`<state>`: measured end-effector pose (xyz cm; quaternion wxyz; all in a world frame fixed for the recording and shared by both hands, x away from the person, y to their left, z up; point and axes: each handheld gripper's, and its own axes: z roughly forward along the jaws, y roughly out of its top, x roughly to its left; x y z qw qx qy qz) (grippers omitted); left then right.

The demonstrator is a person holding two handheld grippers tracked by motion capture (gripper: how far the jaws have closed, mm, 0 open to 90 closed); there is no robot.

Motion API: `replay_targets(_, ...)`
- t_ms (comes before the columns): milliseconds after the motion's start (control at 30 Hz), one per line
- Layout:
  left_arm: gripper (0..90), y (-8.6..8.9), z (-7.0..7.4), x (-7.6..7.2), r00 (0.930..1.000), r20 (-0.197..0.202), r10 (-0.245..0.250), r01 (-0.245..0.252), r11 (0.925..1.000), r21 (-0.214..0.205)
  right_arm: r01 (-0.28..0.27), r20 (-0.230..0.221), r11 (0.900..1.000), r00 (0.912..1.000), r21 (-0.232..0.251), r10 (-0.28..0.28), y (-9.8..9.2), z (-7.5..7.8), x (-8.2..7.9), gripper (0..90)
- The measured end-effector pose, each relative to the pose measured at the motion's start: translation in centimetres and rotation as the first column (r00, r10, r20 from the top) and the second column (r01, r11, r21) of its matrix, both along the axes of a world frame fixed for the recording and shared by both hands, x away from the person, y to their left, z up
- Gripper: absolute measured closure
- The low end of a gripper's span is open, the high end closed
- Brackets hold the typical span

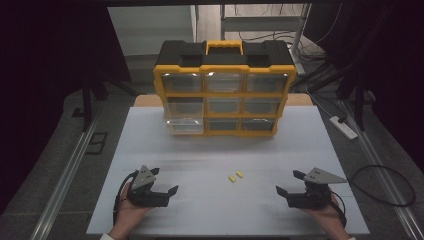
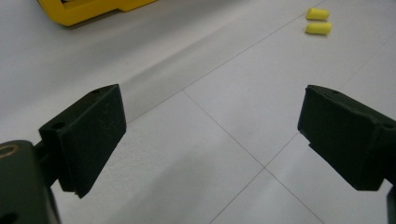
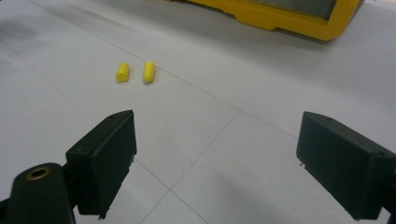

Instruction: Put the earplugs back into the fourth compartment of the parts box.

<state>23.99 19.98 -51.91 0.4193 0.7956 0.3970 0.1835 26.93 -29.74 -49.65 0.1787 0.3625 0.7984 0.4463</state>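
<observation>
From the high view, your left gripper (image 1: 167, 184) rests low over the near left part of the white table (image 1: 165, 145), jaws spread wide with nothing between them. Your right gripper (image 1: 287, 182) mirrors it at the near right, jaws just as wide and empty. Between the two, a little farther up the table, lie two yellow earplugs (image 1: 235, 176), just beside each other on the bare surface, well apart from both grippers. Nothing stands between either gripper and them. At the far edge sits a yellow-and-black drawer organizer (image 1: 223, 90) with three rows of clear drawers; the bottom left drawer (image 1: 185, 125) juts out a little from its slot. A white power strip (image 1: 343, 127) lies on the floor to the right of the table, and a black cable (image 1: 385, 185) loops near your right side.

In the left gripper view, the two black jaws stand far apart over plain tabletop, touching nothing. The earplugs (image 2: 318, 21) show at the upper right, side by side, beyond the right-hand jaw. A corner of the organizer's yellow base (image 2: 88, 10) sits at the upper left.

In the right gripper view, the jaws again gape wide and hold nothing. The earplugs (image 3: 136, 72) lie ahead at the upper left, close together but not touching, with open table before them. The organizer's yellow base (image 3: 280, 18) runs along the top.
</observation>
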Motion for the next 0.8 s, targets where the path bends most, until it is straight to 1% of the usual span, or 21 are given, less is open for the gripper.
replay_targets(100, 7.7, -0.03, -0.07, 0.06, 1.0000, -0.003, 0.002, -0.002, 1.0000, 0.004, 0.002, -0.002, 1.0000, 1.0000, -0.001, -0.002, 0.00, -0.05, -0.02, 13.0)
replay_targets(167, 7.7, -0.09, -0.15, 0.11, 1.0000, -0.008, -0.002, 0.002, 1.0000, 0.007, -0.012, 0.002, 0.9999, 0.9999, 0.009, 0.012, 0.01, 0.04, -0.12, 13.2)
replay_targets(233, 7.7, -0.12, -0.17, 0.11, 0.9999, -0.011, -0.003, 0.003, 1.0000, 0.008, -0.013, 0.003, 0.9999, 0.9999, 0.009, 0.013, 0.01, 0.05, -0.14, 13.2)
replay_targets(400, 7.7, -0.18, -0.11, 0.14, 0.9999, -0.008, -0.006, 0.006, 1.0000, 0.002, -0.010, -0.002, 0.9999, 0.9999, -0.002, 0.010, 0.02, -0.06, -0.01, 13.3)
replay_targets(533, 7.7, -0.35, -0.10, 0.06, 0.9999, -0.008, -0.013, 0.013, 0.9999, 0.004, -0.010, 0.006, 0.9999, 0.9999, -0.012, 0.010, 0.12, -0.07, -0.09, 13.6)
replay_targets(667, 7.8, -0.59, -0.01, 0.05, 0.9998, -0.006, -0.019, 0.019, 0.9998, 0.006, -0.006, 0.012, 1.0000, 0.9999, -0.005, 0.006, 0.03, 0.03, -0.13, 13.9)
replay_targets(800, 7.8, -0.91, 0.20, 0.07, 0.9997, -0.003, -0.025, 0.025, 0.9997, 0.004, -0.011, 0.009, 0.9998, 0.9999, -0.014, 0.011, 0.07, 0.01, -0.13, 14.0)
